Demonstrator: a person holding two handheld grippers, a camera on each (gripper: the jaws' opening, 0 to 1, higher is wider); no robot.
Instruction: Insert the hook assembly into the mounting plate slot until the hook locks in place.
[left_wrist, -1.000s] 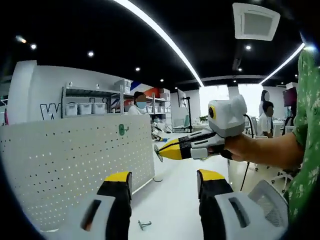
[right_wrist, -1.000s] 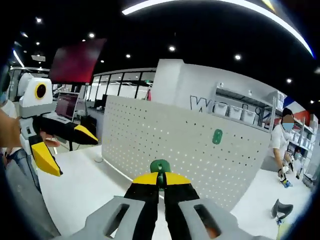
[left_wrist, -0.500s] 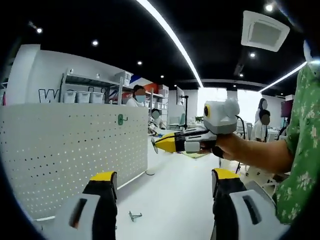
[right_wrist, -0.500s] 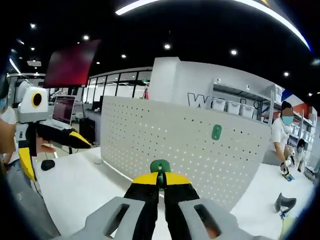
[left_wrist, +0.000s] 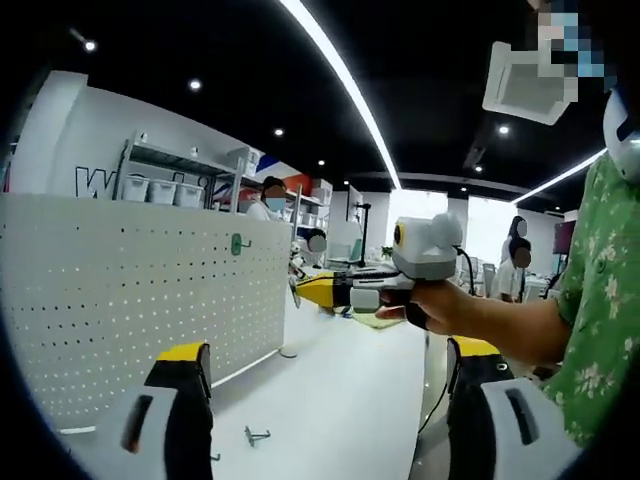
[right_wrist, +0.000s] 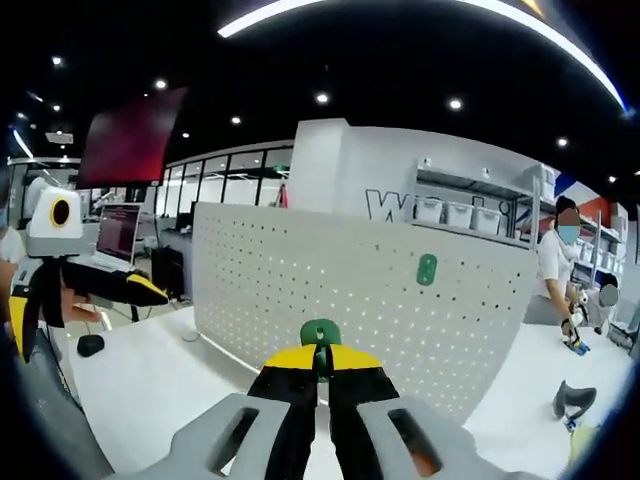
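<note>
The white pegboard mounting plate (right_wrist: 340, 300) stands upright on the table, with a green hook (right_wrist: 427, 269) hung near its top. My right gripper (right_wrist: 320, 358) is shut on a second green hook piece (right_wrist: 320, 332), held in front of the board and apart from it. In the left gripper view the pegboard (left_wrist: 120, 300) fills the left side with the mounted green hook (left_wrist: 238, 243) on it. The right gripper (left_wrist: 303, 290) reaches in from the right in a hand. My left gripper (left_wrist: 330, 370) stands wide open with nothing between its fingers, and it also appears as the left gripper (right_wrist: 90, 308) at far left.
A small metal hook (left_wrist: 255, 436) lies on the white table (left_wrist: 340, 400) by the board's foot. A black mouse (right_wrist: 90, 345) sits at left and a dark object (right_wrist: 575, 400) at right. People stand by shelves behind the board.
My left gripper's jaws have spread wider apart. Both views have shifted a little with the hands. The right gripper stays shut on the green hook piece.
</note>
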